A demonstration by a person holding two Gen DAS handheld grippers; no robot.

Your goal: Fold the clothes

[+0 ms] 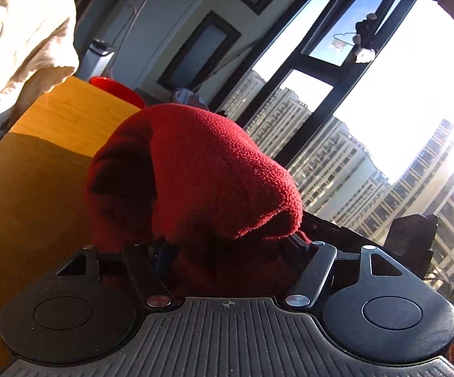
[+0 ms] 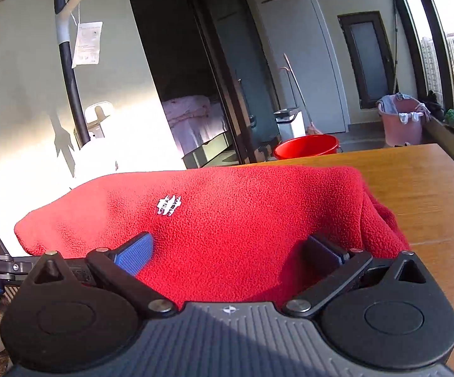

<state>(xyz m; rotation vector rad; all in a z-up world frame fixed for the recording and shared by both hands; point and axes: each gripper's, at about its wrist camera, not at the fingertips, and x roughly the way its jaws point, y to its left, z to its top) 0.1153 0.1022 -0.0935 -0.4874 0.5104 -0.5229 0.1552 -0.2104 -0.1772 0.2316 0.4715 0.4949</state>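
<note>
red fleece [image 1: 214, 169] drapes over the left gripper [image 1: 227, 251], hiding its fingertips.

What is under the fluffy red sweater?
The red sweater lies bunched on a wooden table, whose top shows beside it. Whatever sits directly beneath the sweater is covered, so I cannot tell if anything else is there.

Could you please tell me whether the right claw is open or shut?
Open: the right claw has its blue pads spread wide, red fleece garment between.
</note>
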